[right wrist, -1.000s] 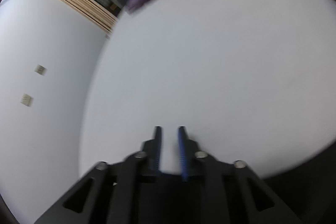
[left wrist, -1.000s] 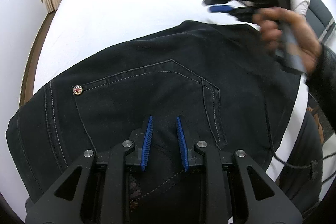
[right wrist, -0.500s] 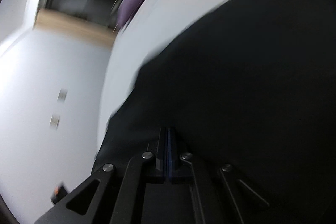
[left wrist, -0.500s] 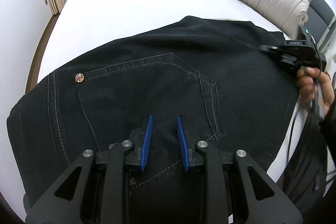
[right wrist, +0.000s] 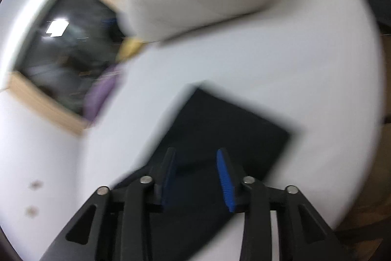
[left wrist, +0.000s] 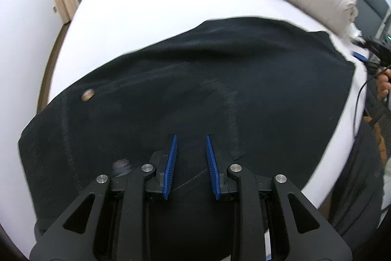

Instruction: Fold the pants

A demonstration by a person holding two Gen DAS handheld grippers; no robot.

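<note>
While the black denim pants (left wrist: 195, 80) lie crosswise on the white bed (left wrist: 151, 6), left gripper (left wrist: 190, 155) hovers nearest, right gripper (right wrist: 196, 177) over their far end, both jaws parted and empty.

Pants (right wrist: 220, 133) motion-blurred throughout right wrist view.

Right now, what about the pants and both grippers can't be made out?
- Left wrist view: the near part of the pants is hidden under the left gripper; the stitching is blurred.
- Left wrist view: the right gripper is cut off by the frame edge.
- Right wrist view: motion blur smears the pants' edges beyond the right gripper.
</note>
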